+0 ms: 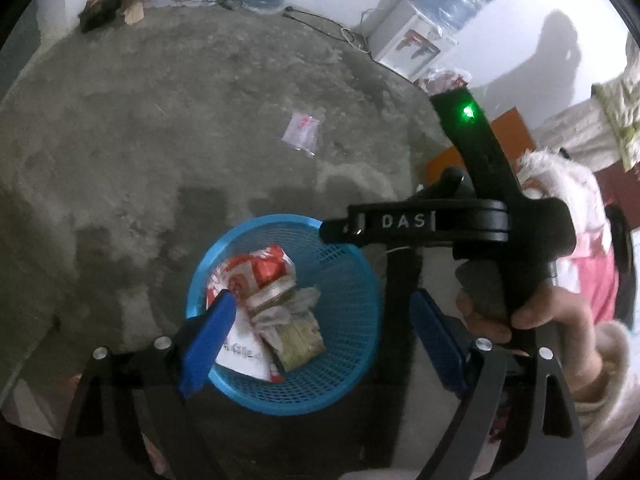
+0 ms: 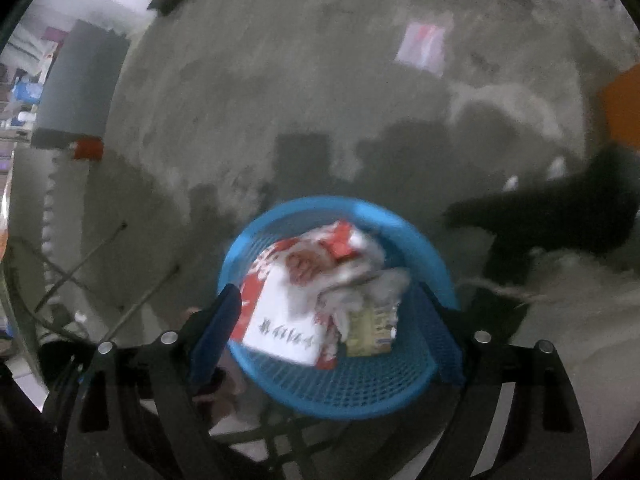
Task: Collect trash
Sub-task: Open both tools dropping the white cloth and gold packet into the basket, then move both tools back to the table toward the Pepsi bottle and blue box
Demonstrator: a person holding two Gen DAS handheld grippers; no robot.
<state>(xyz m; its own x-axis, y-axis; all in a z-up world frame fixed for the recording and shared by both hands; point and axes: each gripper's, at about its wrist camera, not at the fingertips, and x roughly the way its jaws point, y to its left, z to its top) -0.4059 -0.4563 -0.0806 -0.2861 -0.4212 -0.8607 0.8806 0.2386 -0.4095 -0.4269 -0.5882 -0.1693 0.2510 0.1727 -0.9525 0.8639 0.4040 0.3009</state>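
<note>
Both the left hand-held gripper (image 1: 320,332) and right hand-held gripper (image 2: 328,320) hang open and empty above the blue basket (image 1: 352,292) of trash (image 1: 272,300).

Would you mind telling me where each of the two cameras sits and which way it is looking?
Left wrist: on the left gripper, looking steeply down at the blue basket on the concrete floor; its open blue fingers, the right gripper's body and the hand holding it show.
Right wrist: on the right gripper, also looking down into the basket; only its open fingers show clearly.
Shared: the basket with its trash, the plastic bag on the floor.
</note>
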